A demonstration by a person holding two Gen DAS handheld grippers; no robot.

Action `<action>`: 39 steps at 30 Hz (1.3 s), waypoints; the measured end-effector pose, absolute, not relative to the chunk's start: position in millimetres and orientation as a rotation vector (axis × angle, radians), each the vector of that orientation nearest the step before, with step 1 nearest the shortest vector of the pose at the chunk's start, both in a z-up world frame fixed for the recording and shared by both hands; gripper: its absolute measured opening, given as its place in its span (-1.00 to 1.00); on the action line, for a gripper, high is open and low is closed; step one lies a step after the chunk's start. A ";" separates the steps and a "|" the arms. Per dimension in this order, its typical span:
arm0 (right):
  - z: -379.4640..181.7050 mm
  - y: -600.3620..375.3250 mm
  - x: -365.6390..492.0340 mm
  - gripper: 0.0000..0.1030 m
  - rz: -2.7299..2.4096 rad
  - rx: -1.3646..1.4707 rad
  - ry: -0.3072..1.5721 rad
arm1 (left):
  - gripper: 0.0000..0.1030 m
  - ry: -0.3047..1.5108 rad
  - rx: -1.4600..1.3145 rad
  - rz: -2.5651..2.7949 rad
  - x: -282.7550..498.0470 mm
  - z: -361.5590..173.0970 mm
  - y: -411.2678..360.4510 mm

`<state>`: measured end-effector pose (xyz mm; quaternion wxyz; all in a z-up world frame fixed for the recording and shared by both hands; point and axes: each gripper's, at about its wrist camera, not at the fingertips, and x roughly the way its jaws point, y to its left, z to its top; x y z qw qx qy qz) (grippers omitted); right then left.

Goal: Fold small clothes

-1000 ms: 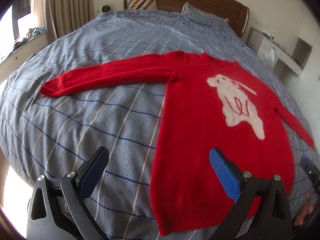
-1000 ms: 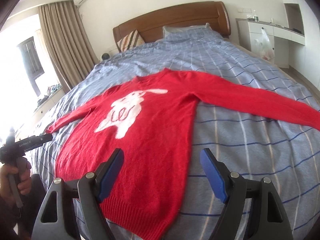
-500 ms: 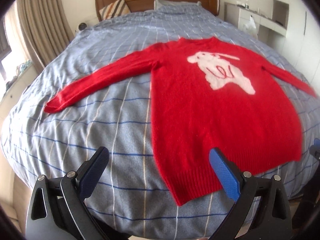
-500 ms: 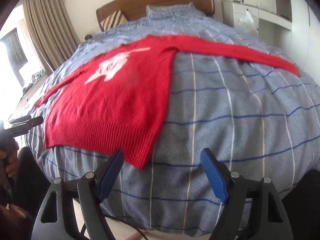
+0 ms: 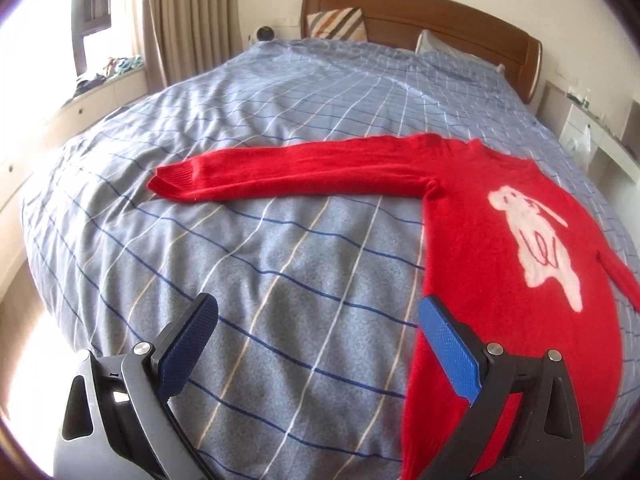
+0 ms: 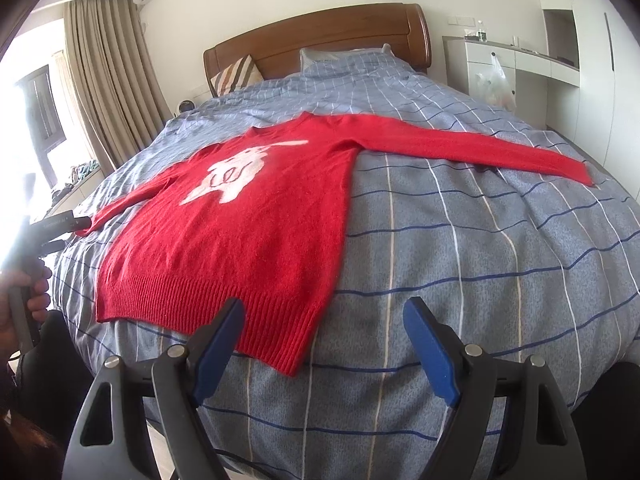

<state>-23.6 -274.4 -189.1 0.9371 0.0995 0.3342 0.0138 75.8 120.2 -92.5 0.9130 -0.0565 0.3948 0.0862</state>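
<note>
Window (image 5: 24, 40): far left of the bed, bright, with tan curtains (image 5: 188, 20) beside it.
Left gripper (image 5: 318, 334): jaws spread wide, holding nothing, above the blanket just left of the sweater's body.
Blanket (image 5: 280, 260): blue-grey check with white, navy and tan lines, covering the bed.
Sweater (image 6: 248, 228): red knit with a white animal design on the chest, lying flat and face up in the middle of the bed, hem toward the foot, collar toward the headboard.
Sleeves: both stretched straight out to the sides of the sweater; the left cuff (image 5: 172, 180) lies flat on the blanket.
Right gripper (image 6: 324, 330): jaws wide apart, empty, over the foot of the bed beside the sweater's right hem corner.
Headboard (image 6: 320, 40): brown wood, beyond the sweater, with a striped pillow (image 6: 236, 76) leaning on it.
Cabinets (image 6: 520, 76): white, right of the bed.
</note>
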 end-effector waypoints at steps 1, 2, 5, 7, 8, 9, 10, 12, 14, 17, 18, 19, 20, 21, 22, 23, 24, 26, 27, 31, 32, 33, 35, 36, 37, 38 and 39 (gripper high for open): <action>-189.6 -274.6 -23.2 0.57 0.029 0.205 0.685 | 0.96 0.816 -0.111 0.185 76.0 -94.0 122.4; -189.9 -274.6 -23.1 0.57 0.031 0.206 0.685 | 0.96 0.818 -0.110 0.190 75.3 -95.2 124.6; -189.8 -273.5 -23.3 0.57 0.034 0.201 0.684 | 0.96 0.825 -0.125 0.200 73.5 -98.2 131.5; -189.8 -272.2 -23.3 0.57 0.037 0.199 0.684 | 0.96 0.827 -0.134 0.207 72.8 -99.3 135.2; -190.0 -271.7 -23.2 0.57 0.038 0.197 0.685 | 0.96 0.827 -0.136 0.210 72.4 -99.5 136.7; -190.2 -271.5 -23.1 0.57 0.040 0.196 0.685 | 0.96 0.826 -0.136 0.213 72.3 -99.5 137.6; -190.2 -271.3 -23.2 0.57 0.040 0.196 0.685 | 0.96 0.824 -0.136 0.216 72.2 -99.3 138.5; -189.9 -271.5 -23.1 0.57 0.040 0.195 0.684 | 0.96 0.822 -0.138 0.218 72.5 -98.6 140.2; -189.8 -271.3 -22.7 0.57 0.040 0.197 0.683 | 0.96 0.820 -0.141 0.219 72.5 -97.4 142.2; -189.8 -271.4 -22.6 0.57 0.040 0.198 0.683 | 0.96 0.815 -0.146 0.221 72.6 -94.7 144.9; -189.8 -271.5 -22.6 0.57 0.041 0.198 0.684 | 0.96 0.815 -0.146 0.222 72.8 -93.8 145.6; -189.7 -271.5 -22.4 0.57 0.041 0.199 0.685 | 0.96 0.816 -0.146 0.223 73.0 -93.4 145.9; -189.6 -271.6 -22.3 0.57 0.041 0.199 0.685 | 0.96 0.816 -0.145 0.222 73.1 -93.1 146.1; -189.5 -271.5 -22.3 0.57 0.041 0.199 0.684 | 0.96 0.818 -0.143 0.222 73.2 -92.9 146.0; -189.4 -271.7 -22.6 0.57 0.041 0.198 0.682 | 0.96 0.820 -0.140 0.221 73.5 -93.0 145.6; -189.3 -271.5 -22.5 0.57 0.041 0.198 0.681 | 0.96 0.823 -0.135 0.216 73.8 -93.2 145.0; -188.9 -271.8 -22.5 0.57 0.041 0.197 0.679 | 0.96 0.825 -0.132 0.207 73.8 -93.2 144.4; -188.6 -272.0 -22.9 0.57 0.041 0.198 0.677 | 0.96 0.827 -0.134 0.186 73.6 -93.4 143.0; -188.6 -272.0 -23.0 0.57 0.041 0.198 0.677 | 0.96 0.828 -0.138 0.174 73.3 -93.7 142.3; -187.7 -272.3 -23.5 0.57 0.041 0.199 0.674 | 0.96 0.821 -0.150 0.156 72.5 -93.0 140.6; -187.7 -272.3 -23.5 0.57 0.042 0.199 0.674 | 0.96 0.816 -0.153 0.156 72.3 -92.6 140.4; -187.7 -272.3 -23.5 0.57 0.042 0.199 0.674 | 0.96 0.813 -0.157 0.155 72.0 -92.3 141.0; -187.7 -272.3 -23.4 0.57 0.042 0.199 0.674 | 0.96 0.818 -0.169 0.150 72.1 -92.2 142.1; -187.8 -272.3 -23.3 0.57 0.042 0.199 0.675 | 0.96 0.825 -0.175 0.148 72.2 -92.8 142.6; -187.8 -272.3 -23.3 0.57 0.042 0.199 0.675 | 0.96 0.833 -0.180 0.146 72.5 -93.4 143.1; -187.7 -272.3 -23.3 0.57 0.042 0.199 0.675 | 0.96 0.844 -0.183 0.144 73.3 -94.2 143.8; -187.7 -272.3 -23.4 0.57 0.042 0.199 0.674 | 0.96 0.857 -0.185 0.142 74.1 -95.4 144.6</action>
